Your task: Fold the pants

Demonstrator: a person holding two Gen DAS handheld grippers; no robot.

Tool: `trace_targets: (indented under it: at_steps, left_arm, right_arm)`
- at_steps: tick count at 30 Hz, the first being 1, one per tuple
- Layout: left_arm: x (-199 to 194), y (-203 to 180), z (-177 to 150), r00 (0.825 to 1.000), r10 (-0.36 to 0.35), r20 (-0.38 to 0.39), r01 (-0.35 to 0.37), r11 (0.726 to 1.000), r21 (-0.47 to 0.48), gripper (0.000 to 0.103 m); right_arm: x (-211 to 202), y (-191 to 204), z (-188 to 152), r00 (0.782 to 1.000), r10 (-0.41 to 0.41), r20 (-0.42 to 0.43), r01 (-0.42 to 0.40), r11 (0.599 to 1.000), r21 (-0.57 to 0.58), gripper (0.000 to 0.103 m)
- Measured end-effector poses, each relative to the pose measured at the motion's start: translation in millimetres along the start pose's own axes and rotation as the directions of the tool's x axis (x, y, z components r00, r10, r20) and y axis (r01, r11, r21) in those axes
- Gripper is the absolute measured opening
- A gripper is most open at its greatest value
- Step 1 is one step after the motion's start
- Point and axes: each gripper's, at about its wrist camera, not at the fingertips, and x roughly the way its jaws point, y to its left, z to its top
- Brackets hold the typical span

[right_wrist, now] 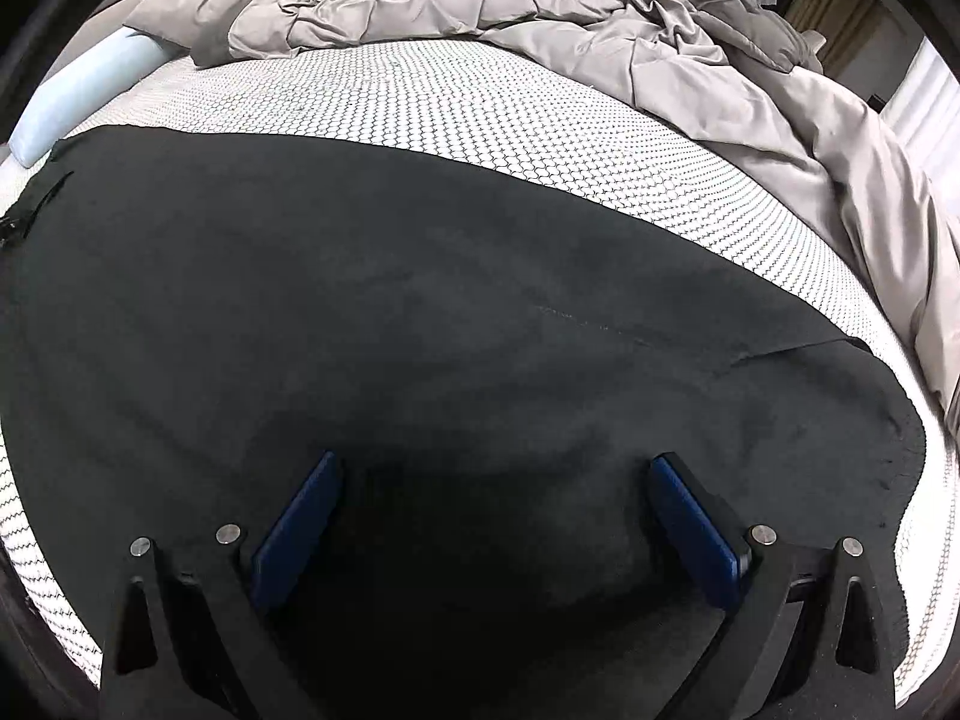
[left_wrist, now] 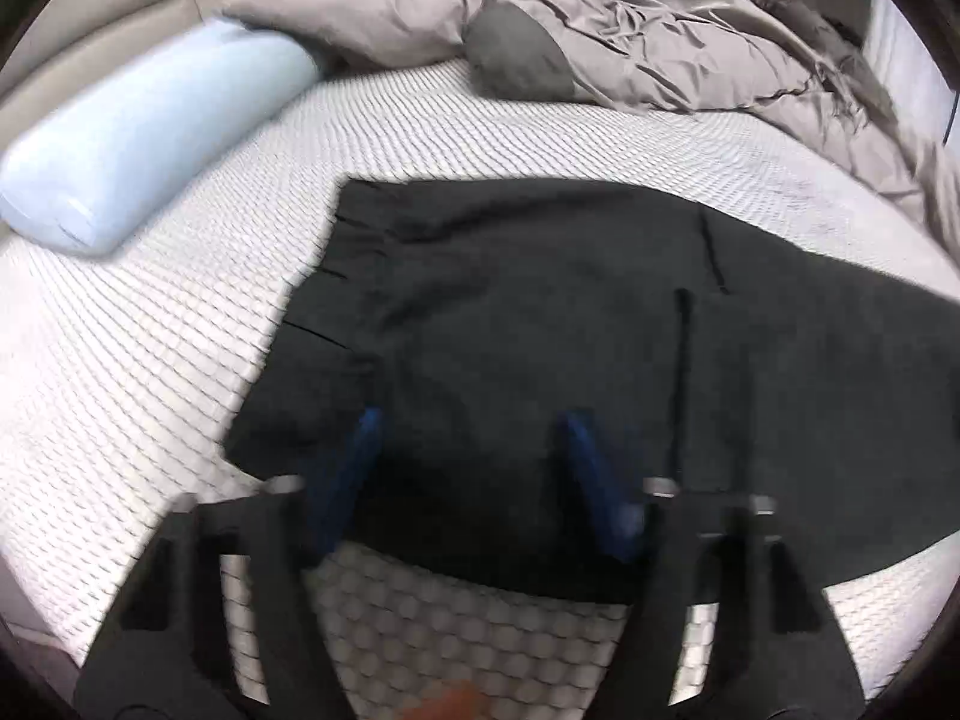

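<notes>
— Across the white honeycomb-textured mattress [right_wrist: 456, 120] what lies?
— Dark charcoal fabric pants [right_wrist: 372, 312], spread flat under both claws.
— And the claws?
— The left gripper [left_wrist: 471, 438] has its blue pads apart above the cloth, pinching nothing; the right gripper [right_wrist: 495, 483] is spread wide.
— What crowds the space?
— A pale blue bolster pillow [left_wrist: 144, 132] and a rumpled taupe duvet [right_wrist: 540, 6], well apart.
</notes>
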Motion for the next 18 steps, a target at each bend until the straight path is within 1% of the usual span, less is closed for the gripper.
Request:
trace_targets:
  at_steps: [1, 2, 3, 4, 5, 6, 7, 8, 9, 10, 11, 13, 14, 16, 18]
  left_arm:
    - [0, 2, 1, 1.000, 0.029, -0.007, -0.029, 1.000, -0.006, 0.028]
    - [-3, 7, -1, 0.999, 0.044, -0.013, -0.045, 0.999, -0.022, 0.026]
    - [-6, 11, -2, 0.998, 0.054, -0.016, -0.054, 0.998, -0.040, 0.019]
    - [-9, 13, -2, 0.996, 0.083, -0.015, -0.083, 0.995, -0.048, 0.014]
    - [-16, 12, -2, 0.996, 0.094, -0.003, -0.094, 0.994, -0.050, 0.014]
    - [-24, 12, -3, 0.997, 0.078, 0.014, -0.077, 0.995, -0.056, 0.014]
    - [-33, 10, 1, 0.999, 0.023, 0.039, -0.021, 0.998, -0.065, 0.014]
    - [-39, 4, 7, 0.996, -0.068, 0.060, 0.071, 0.996, -0.058, 0.014]
    - [-39, -1, 12, 0.993, -0.099, 0.065, 0.102, 0.994, -0.038, 0.014]
    - [-35, -8, 17, 0.994, -0.097, 0.059, 0.098, 0.995, -0.018, 0.014]
    - [-20, -18, 25, 0.997, -0.074, 0.021, 0.074, 0.997, 0.013, 0.014]
    - [5, -23, 35, 0.998, -0.055, -0.043, 0.055, 0.998, 0.010, 0.014]
    - [19, -22, 40, 0.996, -0.053, -0.072, 0.052, 0.999, -0.010, 0.014]
    - [37, -13, 49, 0.996, -0.054, -0.070, 0.047, 0.995, -0.088, 0.014]
    - [39, 5, 51, 0.997, -0.045, -0.060, 0.033, 0.983, -0.180, 0.013]
  right_arm:
    - [0, 0, 0, 1.000, -0.002, 0.002, 0.002, 1.000, -0.003, 0.102]
    - [0, -1, 0, 1.000, -0.002, 0.002, 0.002, 1.000, -0.005, 0.102]
    - [-2, 2, -3, 1.000, -0.003, 0.002, 0.003, 1.000, -0.004, 0.102]
    - [-3, 2, -4, 1.000, -0.005, 0.002, 0.005, 1.000, -0.003, 0.102]
    - [-4, 2, -5, 1.000, -0.009, 0.002, 0.009, 1.000, -0.004, 0.102]
    - [-8, 7, -8, 1.000, -0.013, 0.004, 0.013, 1.000, -0.004, 0.102]
    - [-10, 7, -9, 1.000, -0.015, 0.006, 0.015, 1.000, -0.007, 0.102]
    - [-12, 8, -9, 1.000, -0.015, 0.011, 0.015, 1.000, -0.010, 0.102]
    - [-16, 11, -9, 1.000, -0.017, 0.018, 0.017, 1.000, -0.016, 0.102]
    - [-18, 15, -9, 1.000, -0.012, 0.025, 0.012, 1.000, -0.026, 0.102]
    - [-20, 20, -8, 1.000, 0.002, 0.031, -0.001, 0.999, -0.038, 0.102]
    - [-20, 27, -7, 0.999, 0.033, 0.035, -0.031, 0.998, -0.053, 0.102]
    - [-19, 30, -6, 0.998, 0.046, 0.034, -0.044, 0.997, -0.058, 0.102]
    - [-16, 33, -6, 0.998, 0.049, 0.030, -0.047, 0.997, -0.066, 0.102]
    - [-14, 28, -6, 0.999, 0.046, 0.025, -0.045, 0.997, -0.056, 0.102]
